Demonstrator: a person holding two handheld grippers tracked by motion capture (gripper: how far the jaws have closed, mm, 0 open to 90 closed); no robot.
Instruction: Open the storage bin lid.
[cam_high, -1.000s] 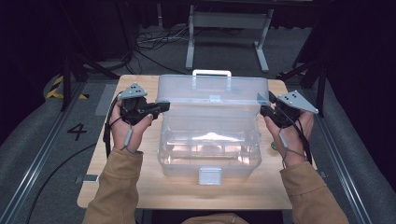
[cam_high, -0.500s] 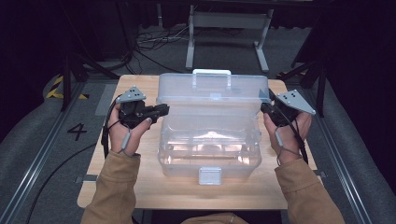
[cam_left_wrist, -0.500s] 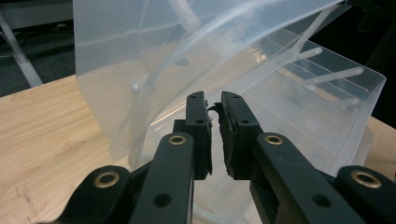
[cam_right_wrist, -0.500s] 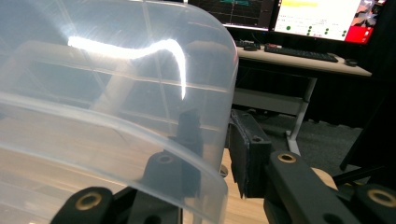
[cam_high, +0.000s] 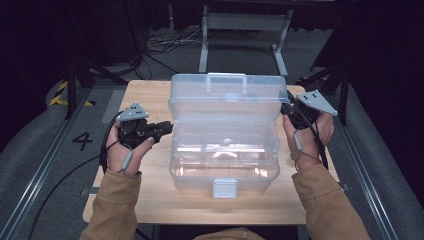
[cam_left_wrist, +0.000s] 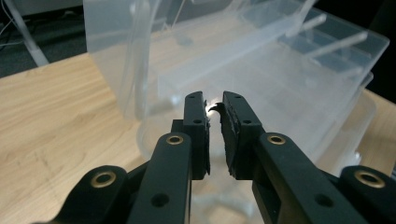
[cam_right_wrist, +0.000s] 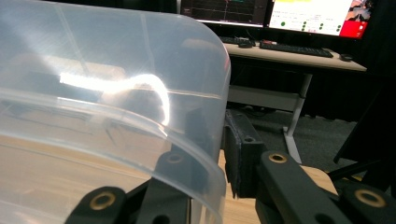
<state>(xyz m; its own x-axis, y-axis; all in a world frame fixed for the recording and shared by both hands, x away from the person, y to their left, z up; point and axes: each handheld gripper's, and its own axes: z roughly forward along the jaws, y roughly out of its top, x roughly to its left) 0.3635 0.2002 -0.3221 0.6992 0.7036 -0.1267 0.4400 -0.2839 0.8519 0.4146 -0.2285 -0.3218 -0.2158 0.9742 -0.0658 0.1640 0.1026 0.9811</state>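
A clear plastic toolbox (cam_high: 225, 167) stands in the middle of the wooden table (cam_high: 150, 195) with its lid (cam_high: 227, 100) raised upright. My left gripper (cam_high: 167, 128) is just left of the box at its rim. In the left gripper view the left gripper (cam_left_wrist: 214, 106) has a narrow gap and nothing between its jaws, which have just been opening; the box (cam_left_wrist: 289, 70) lies beyond them. My right gripper (cam_high: 286, 108) is at the lid's right edge. In the right gripper view the right gripper (cam_right_wrist: 217, 122) has just been closing, and its jaws stand on either side of the lid's wall (cam_right_wrist: 116, 93).
The box's white latch (cam_high: 224, 187) faces the person at the table's near edge. A metal stand (cam_high: 240, 22) and cables lie on the floor behind the table. A desk with monitors (cam_right_wrist: 308, 14) stands beyond the right gripper.
My left gripper has come off the lid's left side and drifted slightly toward the person. The right gripper stays at the lid's right edge. The lid is still upright.
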